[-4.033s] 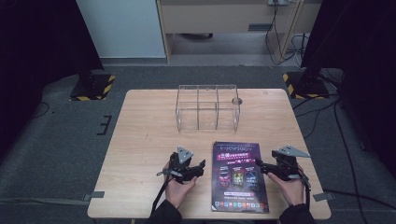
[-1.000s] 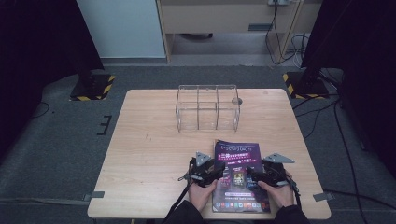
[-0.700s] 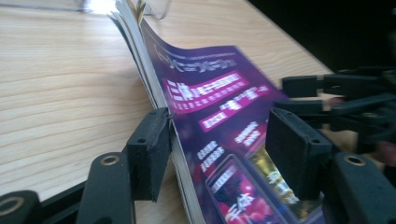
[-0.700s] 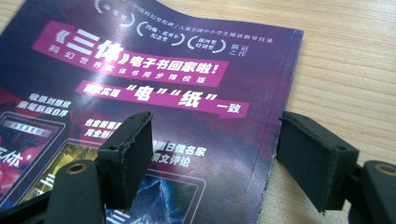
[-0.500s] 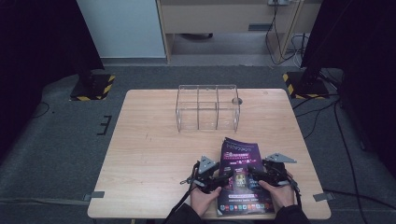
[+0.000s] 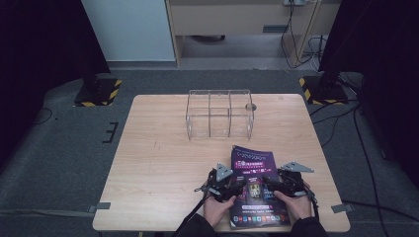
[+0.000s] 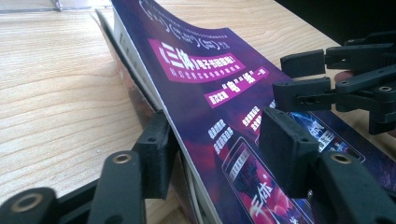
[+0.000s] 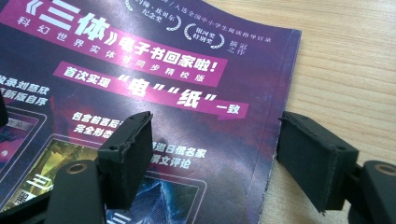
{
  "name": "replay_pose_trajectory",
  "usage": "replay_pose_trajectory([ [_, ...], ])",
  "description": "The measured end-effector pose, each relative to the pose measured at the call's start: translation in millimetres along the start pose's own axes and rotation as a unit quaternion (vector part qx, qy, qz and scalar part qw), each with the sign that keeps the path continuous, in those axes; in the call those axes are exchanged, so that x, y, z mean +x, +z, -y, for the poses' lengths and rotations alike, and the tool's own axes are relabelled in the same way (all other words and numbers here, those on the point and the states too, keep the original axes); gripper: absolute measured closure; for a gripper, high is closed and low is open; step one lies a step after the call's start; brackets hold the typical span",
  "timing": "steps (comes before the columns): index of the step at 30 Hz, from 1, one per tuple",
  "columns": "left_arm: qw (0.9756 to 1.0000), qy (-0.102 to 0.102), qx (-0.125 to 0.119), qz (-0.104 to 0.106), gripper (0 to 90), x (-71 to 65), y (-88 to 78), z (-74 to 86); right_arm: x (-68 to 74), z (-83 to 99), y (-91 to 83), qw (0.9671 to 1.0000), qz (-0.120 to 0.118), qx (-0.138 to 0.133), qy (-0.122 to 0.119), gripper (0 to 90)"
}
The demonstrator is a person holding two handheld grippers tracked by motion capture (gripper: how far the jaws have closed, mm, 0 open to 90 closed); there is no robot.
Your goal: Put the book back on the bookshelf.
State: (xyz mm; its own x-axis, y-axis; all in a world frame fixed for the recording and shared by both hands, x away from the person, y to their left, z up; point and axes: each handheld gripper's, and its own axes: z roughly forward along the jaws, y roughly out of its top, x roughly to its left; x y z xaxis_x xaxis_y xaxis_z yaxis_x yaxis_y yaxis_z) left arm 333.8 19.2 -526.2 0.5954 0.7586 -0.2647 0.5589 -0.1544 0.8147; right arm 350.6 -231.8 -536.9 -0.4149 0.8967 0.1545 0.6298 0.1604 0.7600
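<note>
Lifting the purple magazine (image 6: 257, 190) off the table's (image 6: 158, 163) near edge, the left gripper (image 7: 212, 149) has just been closing, jaws straddling its raised side. The right gripper (image 8: 215, 158) straddles the opposite edge, jaws apart. Glossy pages could slide free, I'd guess.

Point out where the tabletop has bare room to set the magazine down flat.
Bare wood lies left of the magazine, out to the table edge, and between it and the clear organizer. The near right corner is crowded by both grippers.
</note>
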Motion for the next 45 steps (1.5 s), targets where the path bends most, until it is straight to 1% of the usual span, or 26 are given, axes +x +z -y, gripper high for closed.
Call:
replay_pose_trajectory([
  [1,1.0,-0.002,0.002,-0.003,47.7,0.0,-0.2,-0.7,0.0,0.0,0.0,1.0,0.0,0.0,0.0,26.9],
  [3,0.9999,-0.002,0.005,-0.01,53.1,0.2,-0.1,-1.9,0.0,0.0,-0.1,1.0,0.0,0.0,-0.001,26.9],
  [4,0.9998,-0.002,0.008,-0.016,56.2,0.7,-0.3,-2.6,-0.1,0.0,0.0,1.0,0.0,0.0,-0.002,26.9],
  [5,0.9997,-0.007,0.01,-0.021,60.4,1.5,-0.3,-3.4,0.2,0.0,-0.1,1.0,0.0,0.001,0.001,26.9],
  [7,0.9995,-0.01,0.014,-0.028,66.4,2.1,-0.8,-4.3,0.1,-0.1,0.0,1.0,0.0,0.0,0.0,26.9],
  [8,0.9993,-0.008,0.015,-0.034,69.5,2.1,-1.0,-4.5,0.0,0.0,0.0,1.0,0.0,0.0,0.0,26.9],
  [11,0.9992,-0.005,0.014,-0.038,73.4,0.9,-1.1,-4.9,-0.2,0.0,0.0,1.0,0.0,0.0,-0.001,27.0],
  [13,0.999,0.001,0.015,-0.042,75.4,-0.6,-1.8,-5.8,-0.9,-0.1,0.1,1.0,-0.002,-0.003,0.001,27.0],
  [16,0.9994,-0.004,0.007,-0.035,79.1,-2.0,-3.3,-7.1,-1.9,0.0,-0.4,1.0,-0.007,-0.002,0.005,26.4],
  [18,0.9996,-0.006,0.0,-0.026,80.5,-1.8,-5.8,-8.2,-2.1,-0.1,-0.3,0.9999,-0.01,-0.002,0.004,25.5],
  [21,0.9998,-0.016,-0.014,-0.006,82.5,-0.2,-9.4,-10.5,-3.3,0.1,-1.0,0.9998,-0.017,-0.002,0.004,25.3],
  [26,0.9993,-0.015,-0.032,0.006,84.6,-0.6,-14.4,-14.7,-3.6,-0.7,-5.2,0.9995,-0.031,-0.011,0.0,24.6],
  [30,0.9989,-0.013,-0.045,0.003,84.9,-0.1,-18.2,-16.8,-5.0,-0.8,-6.7,0.9993,-0.036,-0.01,-0.002,24.1],
  [33,0.9987,-0.017,-0.048,0.007,85.0,1.3,-20.9,-18.3,-6.4,-0.8,-7.5,0.9991,-0.042,-0.009,0.008,23.5],
  [34,0.9986,-0.015,-0.051,0.004,85.1,1.9,-21.8,-19.0,-7.2,-0.8,-7.6,0.9989,-0.046,-0.009,0.008,23.4],
  [35,0.9986,-0.017,-0.05,0.007,85.0,2.0,-22.3,-19.3,-7.4,-0.8,-7.7,0.9988,-0.047,-0.009,0.009,23.2],
  [40,0.9987,-0.015,-0.048,0.004,85.0,1.7,-23.7,-20.8,-6.9,-0.7,-6.6,0.9986,-0.052,-0.006,0.01,23.1],
  [43,0.999,-0.009,-0.045,-0.001,85.0,0.8,-24.1,-21.7,-6.9,-0.6,-6.5,0.9985,-0.054,-0.004,0.011,22.9],
  [45,0.999,-0.004,-0.044,-0.008,85.1,0.0,-24.8,-22.4,-6.9,-0.4,-5.8,0.9985,-0.055,-0.003,0.009,22.9],
])
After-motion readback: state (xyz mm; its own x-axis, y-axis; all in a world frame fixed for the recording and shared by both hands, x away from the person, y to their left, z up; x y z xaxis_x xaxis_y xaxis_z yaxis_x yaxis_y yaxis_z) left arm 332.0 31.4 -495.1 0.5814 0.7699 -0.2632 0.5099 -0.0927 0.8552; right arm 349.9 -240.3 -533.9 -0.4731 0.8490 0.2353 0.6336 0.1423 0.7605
